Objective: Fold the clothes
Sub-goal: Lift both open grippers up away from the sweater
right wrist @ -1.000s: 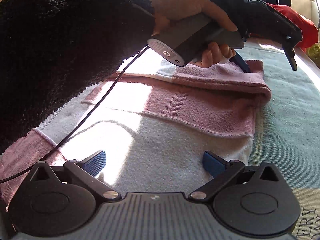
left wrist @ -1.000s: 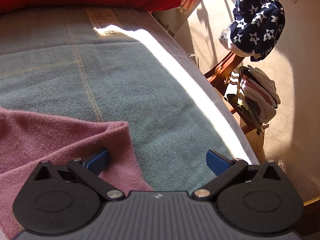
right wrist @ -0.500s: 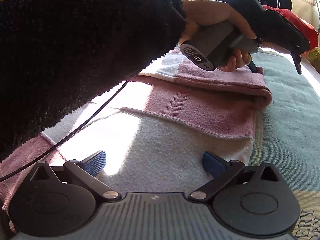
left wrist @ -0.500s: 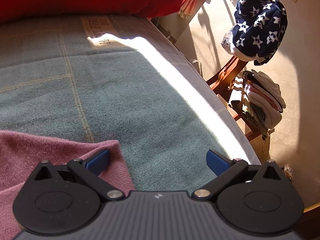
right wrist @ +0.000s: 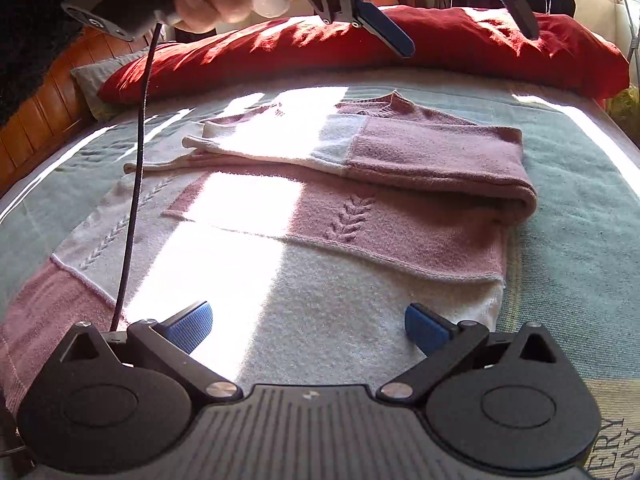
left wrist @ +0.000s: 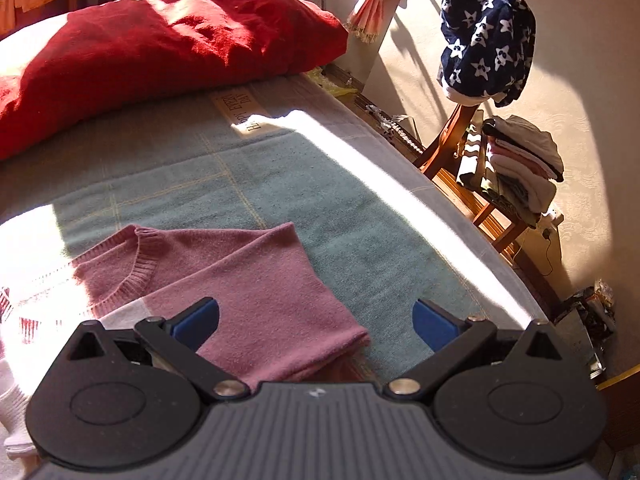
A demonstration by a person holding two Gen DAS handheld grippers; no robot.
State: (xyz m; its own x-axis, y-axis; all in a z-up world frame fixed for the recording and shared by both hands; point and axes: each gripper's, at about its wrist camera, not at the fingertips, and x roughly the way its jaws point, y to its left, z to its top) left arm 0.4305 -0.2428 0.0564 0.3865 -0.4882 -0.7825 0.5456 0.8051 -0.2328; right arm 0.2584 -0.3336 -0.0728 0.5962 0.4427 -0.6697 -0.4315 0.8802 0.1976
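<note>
A pink and white knit sweater (right wrist: 320, 224) lies flat on the green bedspread (right wrist: 572, 216). One sleeve (right wrist: 420, 160) is folded across its chest. My right gripper (right wrist: 308, 326) is open and empty, low over the white hem. My left gripper (left wrist: 316, 318) is open and empty, raised above the folded pink shoulder (left wrist: 256, 280) near the neckline. In the right wrist view the left gripper (right wrist: 460, 12) hangs high above the sweater, held by a hand, touching nothing.
A red blanket (left wrist: 160, 48) lies along the head of the bed. Right of the bed, a wooden chair (left wrist: 480, 196) carries a stack of folded clothes (left wrist: 520, 164) and a navy star-print garment (left wrist: 486, 40). A cable (right wrist: 136, 168) hangs from the left gripper.
My left gripper has lifted up and back off the folded sleeve, so more of the sweater and the red blanket show. My right gripper has barely moved.
</note>
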